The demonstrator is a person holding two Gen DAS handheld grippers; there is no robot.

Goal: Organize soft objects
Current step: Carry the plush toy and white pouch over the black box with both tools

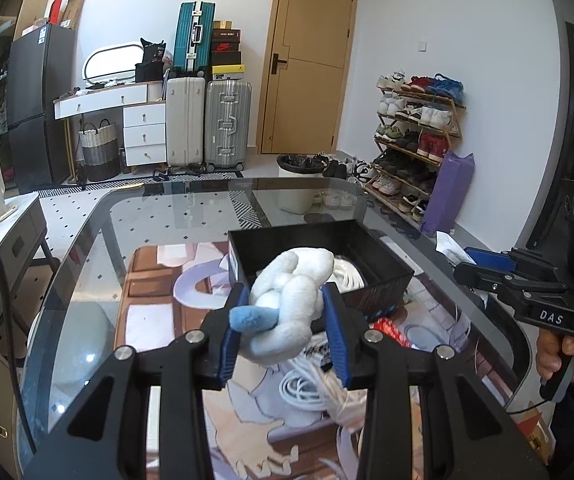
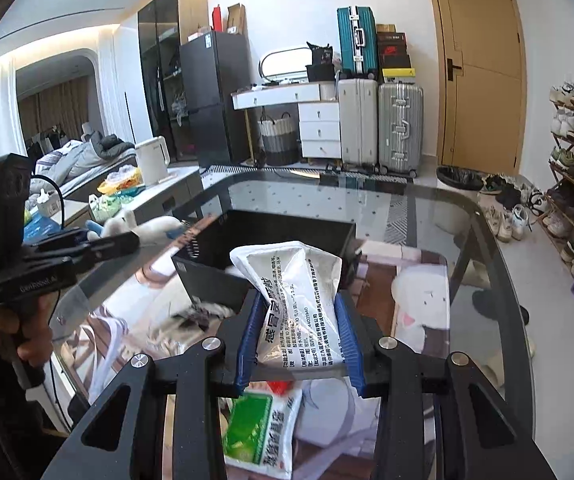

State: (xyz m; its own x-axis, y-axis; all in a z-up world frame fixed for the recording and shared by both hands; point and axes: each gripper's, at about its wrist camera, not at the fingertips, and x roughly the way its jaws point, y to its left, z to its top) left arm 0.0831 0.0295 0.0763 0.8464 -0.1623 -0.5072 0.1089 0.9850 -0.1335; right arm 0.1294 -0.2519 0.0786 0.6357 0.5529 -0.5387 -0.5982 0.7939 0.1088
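Note:
My left gripper (image 1: pixel 285 322) is shut on a white and pale-blue plush toy (image 1: pixel 291 300), held above the table just in front of the black box (image 1: pixel 387 264). The box holds a white coiled cord (image 1: pixel 349 272). My right gripper (image 2: pixel 301 330) is shut on a white medicine sachet (image 2: pixel 295 296) with printed text, held above the table in front of the same black box (image 2: pixel 207 264). The left gripper with the plush (image 2: pixel 127 228) shows at the left of the right wrist view. The right gripper (image 1: pixel 527 284) shows at the right of the left wrist view.
A glass table (image 1: pixel 147 216) carries a printed mat (image 1: pixel 155 304). On it lie a white cable bundle (image 1: pixel 307 392), a red packet (image 1: pixel 391 330) and a green-and-white packet (image 2: pixel 259 432). A shoe rack (image 1: pixel 415 140), suitcases (image 1: pixel 207 120) and a bin (image 1: pixel 299 184) stand beyond.

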